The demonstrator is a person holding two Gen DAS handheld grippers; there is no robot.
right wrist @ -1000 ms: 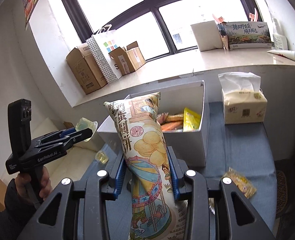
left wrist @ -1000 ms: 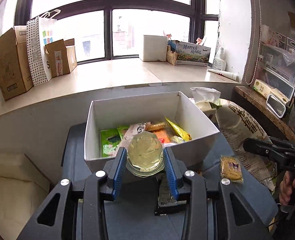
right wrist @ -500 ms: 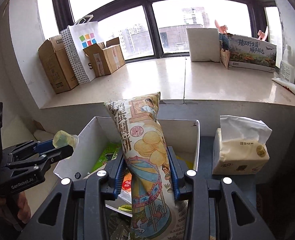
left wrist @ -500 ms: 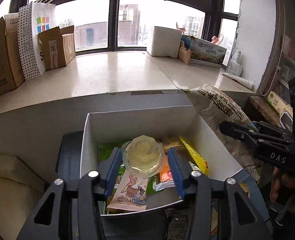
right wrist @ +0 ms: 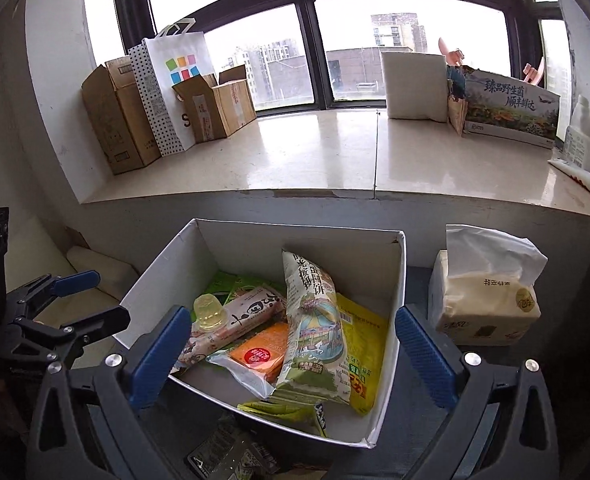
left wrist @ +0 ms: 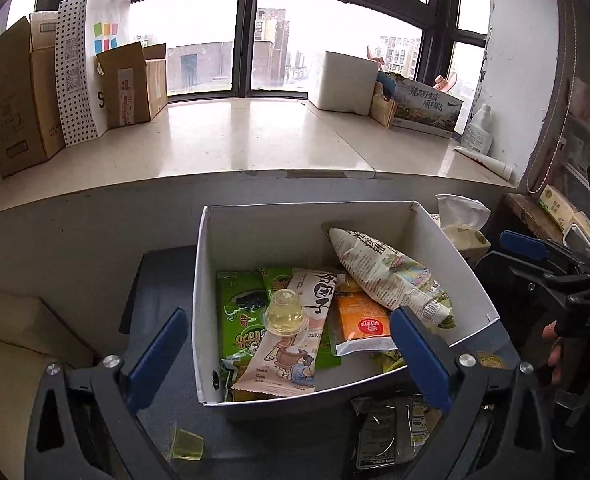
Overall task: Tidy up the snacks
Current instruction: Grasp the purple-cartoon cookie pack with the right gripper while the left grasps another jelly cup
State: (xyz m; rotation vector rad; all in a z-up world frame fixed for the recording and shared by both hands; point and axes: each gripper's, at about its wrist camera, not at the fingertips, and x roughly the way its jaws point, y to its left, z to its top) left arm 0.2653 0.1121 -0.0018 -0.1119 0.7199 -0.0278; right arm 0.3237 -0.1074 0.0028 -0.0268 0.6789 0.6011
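White cardboard box [left wrist: 255, 240] sits mid-frame, holding the jelly cup [left wrist: 285, 312] at centre and the biscuit bag [left wrist: 387, 276] toward its right. Left gripper [left wrist: 287, 352] and right gripper [right wrist: 291, 352] are opening, jaws spread, nothing between them.

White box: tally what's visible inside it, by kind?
Inside the white box:
Jelly cup: 1
Big chip bag: 1
Orange packet: 1
Long cartoon-print pack: 1
Green packets: 2
Yellow packet: 1
Total: 7 visible; more may lie underneath.
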